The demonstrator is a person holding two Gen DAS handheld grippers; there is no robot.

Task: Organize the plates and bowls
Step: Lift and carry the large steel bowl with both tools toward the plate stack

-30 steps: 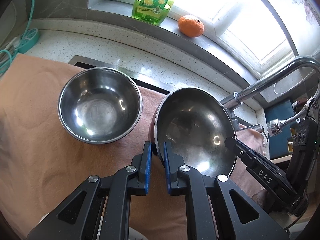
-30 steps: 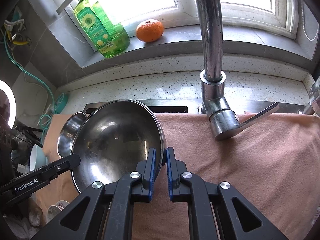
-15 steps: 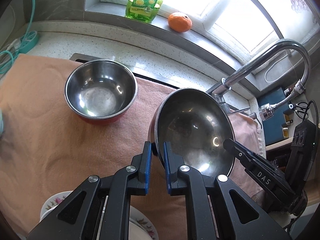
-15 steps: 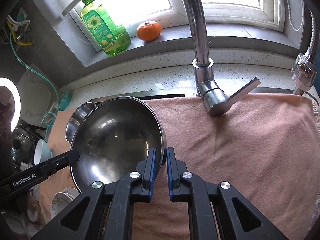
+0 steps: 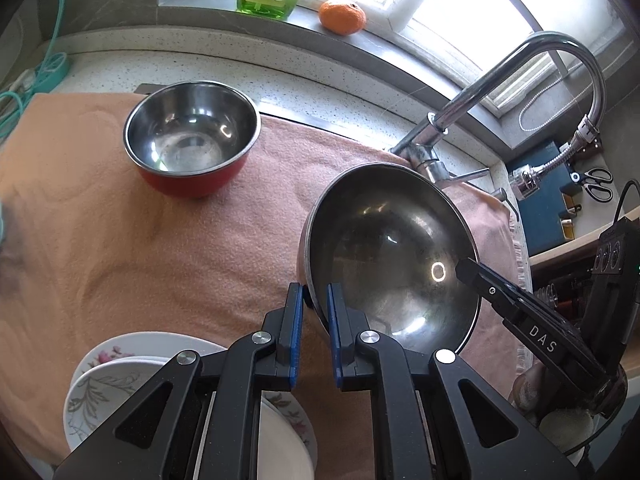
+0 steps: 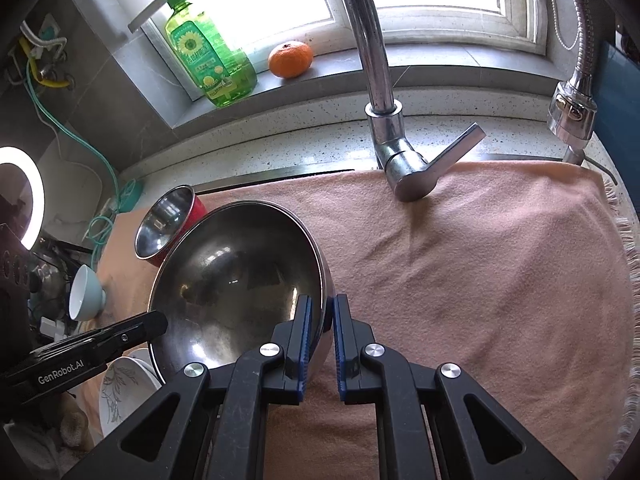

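Both grippers hold one large steel bowl (image 5: 392, 256) above the peach towel. My left gripper (image 5: 314, 300) is shut on its near-left rim, and my right gripper (image 6: 322, 320) is shut on the opposite rim of the same large steel bowl (image 6: 236, 276). The right gripper (image 5: 472, 270) shows at the bowl's far edge in the left wrist view. A smaller steel bowl with a red outside (image 5: 190, 136) stands on the towel at the back left. Floral white plates (image 5: 120, 376) lie stacked at the near left. A pale blue bowl (image 6: 86, 292) rests on its side at the left.
The peach towel (image 6: 480, 280) covers the sink area. A chrome faucet (image 6: 384, 120) rises behind it, with a spray head (image 6: 572, 112) at the right. A green soap bottle (image 6: 208, 56) and an orange (image 6: 290, 59) sit on the windowsill. Cables (image 5: 24, 92) lie at the far left.
Both grippers have carried the large bowl toward me, away from the window and the smaller bowl. The stacked plates have come into the left wrist view.
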